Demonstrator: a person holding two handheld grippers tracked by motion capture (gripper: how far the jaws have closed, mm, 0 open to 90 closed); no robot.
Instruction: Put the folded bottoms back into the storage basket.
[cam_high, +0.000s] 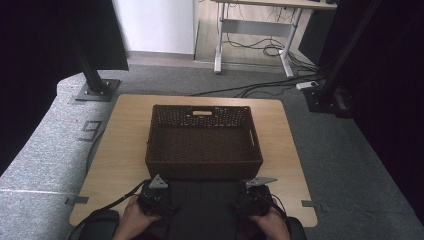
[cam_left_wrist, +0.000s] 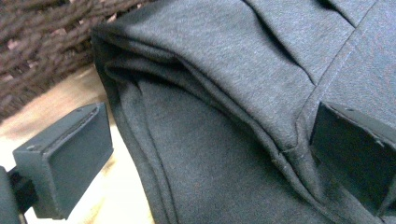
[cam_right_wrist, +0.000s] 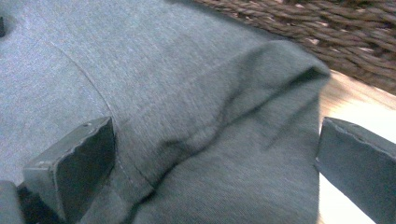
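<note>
Folded dark grey garment (cam_high: 204, 202) lying flat at the near edge of the wooden desk (cam_high: 125, 145), directly in front of a dark brown wicker basket (cam_high: 204, 167), whose near wall it meets or nearly meets. Left tongs (cam_high: 159, 192) at the garment's left folded edge, jaws spread wide, one on the bare desk side and one over the cloth (cam_left_wrist: 224, 140), gripping nothing. Right tongs (cam_high: 252, 192) at the right folded edge, likewise released, the layered fold (cam_right_wrist: 219, 140) lying between the parted jaws. Both hands (cam_high: 137, 220) hold the tools from below.
</note>
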